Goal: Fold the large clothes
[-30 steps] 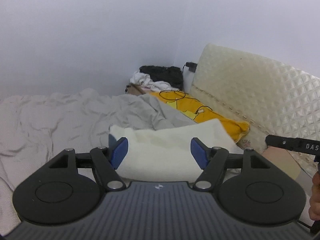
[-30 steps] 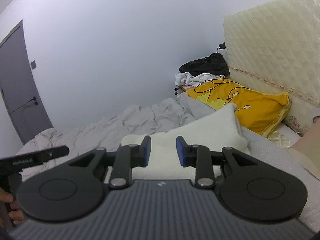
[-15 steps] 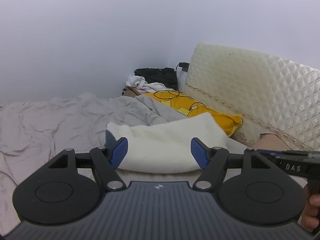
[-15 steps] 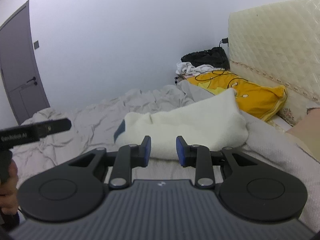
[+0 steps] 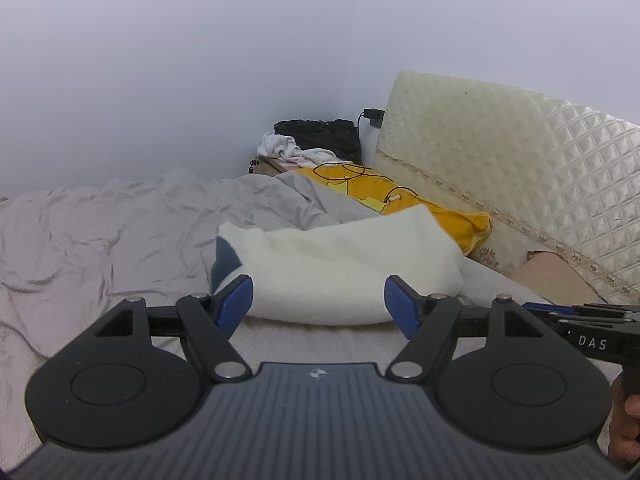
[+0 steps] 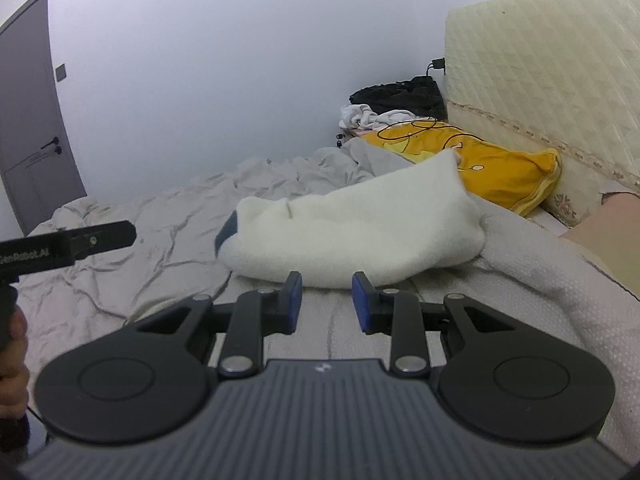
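Cream-white fleecy garment (image 5: 344, 272), already a thick folded bundle, on the pale textured cover of the bed (image 6: 532, 280). Straight ahead of both tools, just past the fingertips, touched by neither. Long axis crosswise to both views: blunt rounded end with a dark blue patch (image 5: 225, 261) at left, fuller puffed end at right, toward the head of the bed. Near edge thick and rolled, resting flat on the cover; top surface soft, slightly sagging mid-length. Likely bulky and springy to handle, prone to unrolling if lifted by one layer only.

Left tool (image 5: 319, 304): released, blue pads spread wide, gap spanning much of the bundle's near edge, empty. Right tool (image 6: 326, 301): pads parted by a narrower gap, also empty, aimed at the middle of the near edge (image 6: 332, 280). Similar reach for both; right one seemingly a shade closer. Left tool's dark body also in the right view, at far left, level with the blue-patched end.

Beyond the bundle: crumpled grey sheet (image 5: 104, 232) to the left; yellow printed pillow (image 6: 492, 164) with a thin black cable looped on it behind right; quilted cream headboard (image 5: 520, 168); heap of white and black clothes (image 6: 396, 104) in the corner; grey door (image 6: 32, 112) far left.

Judgement: folding looks largely done; next, possibly a final fold or a lift from both ends.
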Tool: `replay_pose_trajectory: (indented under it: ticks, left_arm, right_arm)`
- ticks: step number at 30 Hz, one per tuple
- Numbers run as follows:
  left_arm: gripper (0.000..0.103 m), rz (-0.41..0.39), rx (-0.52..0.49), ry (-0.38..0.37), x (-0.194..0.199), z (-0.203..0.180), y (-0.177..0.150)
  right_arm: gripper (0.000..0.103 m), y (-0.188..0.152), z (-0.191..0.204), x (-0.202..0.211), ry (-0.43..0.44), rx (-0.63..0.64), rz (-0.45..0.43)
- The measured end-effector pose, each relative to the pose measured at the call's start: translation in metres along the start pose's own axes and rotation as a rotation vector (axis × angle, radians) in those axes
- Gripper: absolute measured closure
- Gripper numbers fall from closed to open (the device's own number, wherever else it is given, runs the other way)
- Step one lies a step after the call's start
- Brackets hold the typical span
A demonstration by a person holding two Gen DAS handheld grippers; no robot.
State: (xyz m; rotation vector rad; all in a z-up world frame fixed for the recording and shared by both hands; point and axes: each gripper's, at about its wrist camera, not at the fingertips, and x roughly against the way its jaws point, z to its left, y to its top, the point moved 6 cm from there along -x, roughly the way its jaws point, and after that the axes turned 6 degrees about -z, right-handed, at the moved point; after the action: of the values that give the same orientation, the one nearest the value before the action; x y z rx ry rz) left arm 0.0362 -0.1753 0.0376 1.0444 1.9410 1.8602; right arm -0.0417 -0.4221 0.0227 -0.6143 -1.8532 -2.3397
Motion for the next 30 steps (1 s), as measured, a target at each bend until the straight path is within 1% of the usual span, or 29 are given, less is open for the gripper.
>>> replay_pose_trajectory:
  ticks: [2, 3, 4, 5, 6, 7, 9, 10, 14, 18, 30]
  left_arm:
    - [0.025, 0.003, -0.002, 0.006, -0.002, 0.002, -0.001]
    - [0.024, 0.005, 0.001, 0.007, -0.003, 0.003, -0.002]
    - [0.021, 0.008, 0.004, 0.011, -0.003, 0.004, -0.002]
    - [0.014, 0.009, 0.007, 0.015, -0.004, 0.005, -0.003]
    - [0.008, 0.009, 0.009, 0.017, -0.004, 0.006, -0.003]
    - [0.007, 0.010, 0.008, 0.020, -0.005, 0.007, -0.003]
    - [0.003, 0.013, 0.001, 0.040, -0.006, 0.009, -0.004]
    - [0.003, 0.013, -0.004, 0.051, -0.007, 0.010, -0.004]
    - [0.000, 0.024, 0.001, 0.046, -0.010, 0.012, -0.005]
    - [0.000, 0.026, -0.017, 0.057, -0.011, 0.011, -0.005]
    - [0.000, 0.044, -0.012, 0.057, -0.014, 0.011, -0.007]
  right_arm:
    - [0.064, 0.000, -0.001, -0.001, -0.009, 0.002, -0.001]
    - [0.057, 0.000, -0.001, -0.001, -0.012, 0.004, -0.002]
    - [0.050, 0.000, -0.001, -0.001, -0.017, 0.006, -0.002]
    - [0.047, 0.000, -0.001, -0.001, -0.021, 0.008, -0.004]
    - [0.039, 0.001, -0.002, -0.001, -0.024, 0.010, -0.006]
    - [0.028, 0.002, -0.002, -0.001, -0.026, 0.011, -0.009]
    - [0.017, 0.003, -0.003, -0.001, -0.032, 0.009, -0.020]
    - [0.014, 0.004, -0.004, 0.000, -0.036, 0.010, -0.026]
    - [0.012, 0.006, -0.007, -0.004, -0.056, 0.013, -0.019]
    - [0.012, 0.005, -0.008, -0.005, -0.060, 0.011, -0.013]
    - [0.012, 0.002, -0.006, -0.005, -0.069, 0.027, -0.002]
